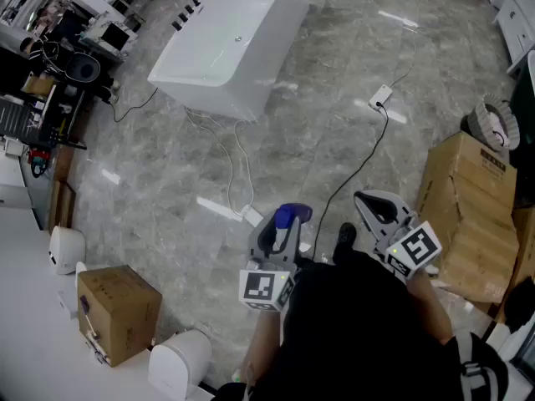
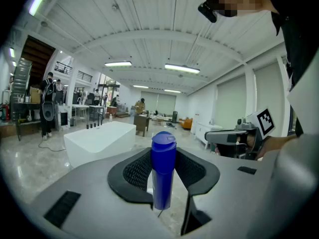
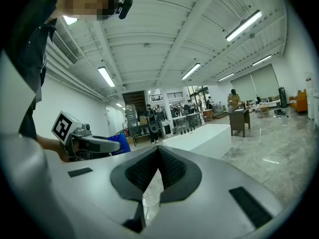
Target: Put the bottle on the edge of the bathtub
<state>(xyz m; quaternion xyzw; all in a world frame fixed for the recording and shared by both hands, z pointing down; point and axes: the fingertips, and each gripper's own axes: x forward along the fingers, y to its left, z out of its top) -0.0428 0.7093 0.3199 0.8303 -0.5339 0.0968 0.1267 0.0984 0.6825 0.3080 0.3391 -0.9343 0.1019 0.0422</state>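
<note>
Bottle (image 2: 163,173): blue, opaque, flip cap shut, so I can't tell what's inside. It stands upright between the pads of the left tool (image 1: 280,232), which is clenched on its body, cap poking above the jaws. It's held in the air at lower centre of the head view, over the grey marble floor (image 1: 334,98), well apart from the bathtub (image 1: 226,44).

The tub is white & rectangular, at upper left-centre of the head view, w/ black tap fittings (image 1: 188,2) at its far end. Its inside shows plain white w/ one small fitting on the bottom.

Other containers: a taped-shut cardboard box (image 1: 117,312) at lower left on the white surface (image 1: 33,341), and bigger cardboard boxes (image 1: 468,215) stacked at the right edge. All closed, so contents are unseen.

Pose: both tools are held close in front of the person's dark top, side by side, pointing up-frame toward the tub and tipped only slightly below level. The right tool (image 3: 158,151) sits just right of the left one, jaws clenched tip to tip w/ nothing between them. The left gripper view has the tub left of centre, beyond the bottle. The right gripper view has it right of centre.
</note>
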